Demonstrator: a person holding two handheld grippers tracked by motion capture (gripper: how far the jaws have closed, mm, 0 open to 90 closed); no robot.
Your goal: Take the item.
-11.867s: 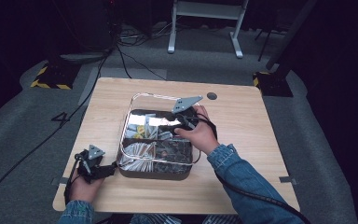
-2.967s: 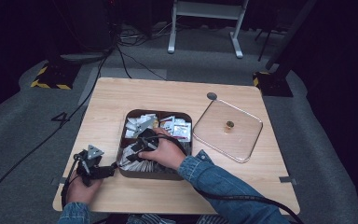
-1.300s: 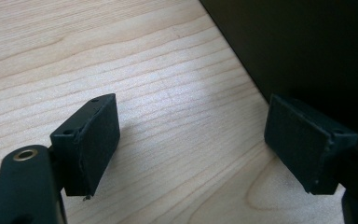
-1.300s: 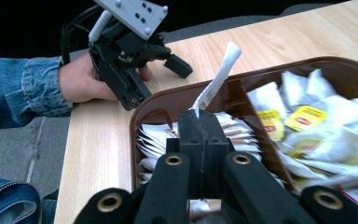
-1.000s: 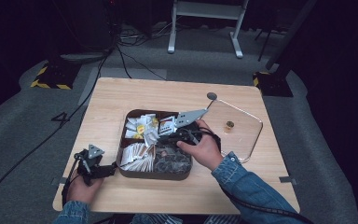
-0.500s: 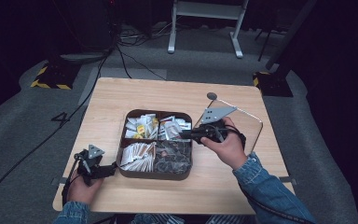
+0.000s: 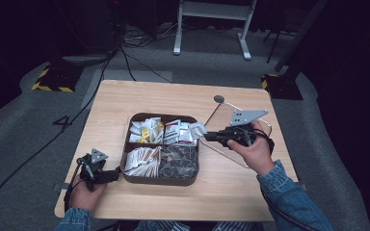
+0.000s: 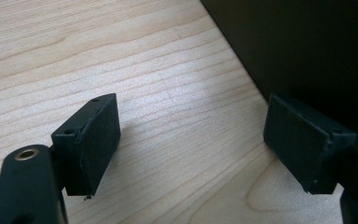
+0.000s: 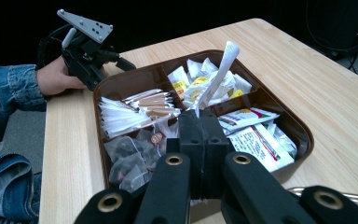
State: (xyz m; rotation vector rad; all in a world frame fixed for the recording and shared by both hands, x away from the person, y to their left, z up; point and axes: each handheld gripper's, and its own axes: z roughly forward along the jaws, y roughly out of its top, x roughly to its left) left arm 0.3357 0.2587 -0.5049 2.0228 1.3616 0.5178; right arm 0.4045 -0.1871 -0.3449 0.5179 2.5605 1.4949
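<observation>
Right gripper (image 7: pixel 206 136), seen from above, is clamped on one white packet (image 7: pixel 197 129) and holds it over the right edge of the brown divided tray (image 7: pixel 161 179), just above the rim. One tray, four compartments: mixed white and yellow sachets (image 7: pixel 145 130) back left, printed packets (image 7: pixel 177 132) back right, a fan of paper stick sachets (image 7: pixel 142 160) front left, dark clear-wrapped bags (image 7: pixel 179 158) front right. One clear glass lid (image 7: pixel 265 126) lies on the table (image 7: pixel 173 96) right of the tray, under the hand. Left gripper (image 7: pixel 114 174) rests low at the tray's front left corner, just beside its wall.

Over to the left gripper view: two black pads (image 8: pixel 89 140), standing wide apart, bare wood between them, nothing gripped. One pad sits right against the tray's dark wall (image 8: pixel 307 51); actual contact I cannot tell.

Now the right gripper view: the jaws are pressed tight together, pinching the lower end of the white packet (image 9: pixel 218 74), which sticks up tilted over the tray (image 9: pixel 121 81). All four compartments show here: stick sachets (image 9: pixel 135 109), clear-wrapped bags (image 9: pixel 130 161), yellow and white sachets (image 9: pixel 193 77), printed packets (image 9: pixel 254 137). Beyond the tray's far corner sits the left gripper (image 9: pixel 128 65) in a hand with a denim sleeve.
</observation>
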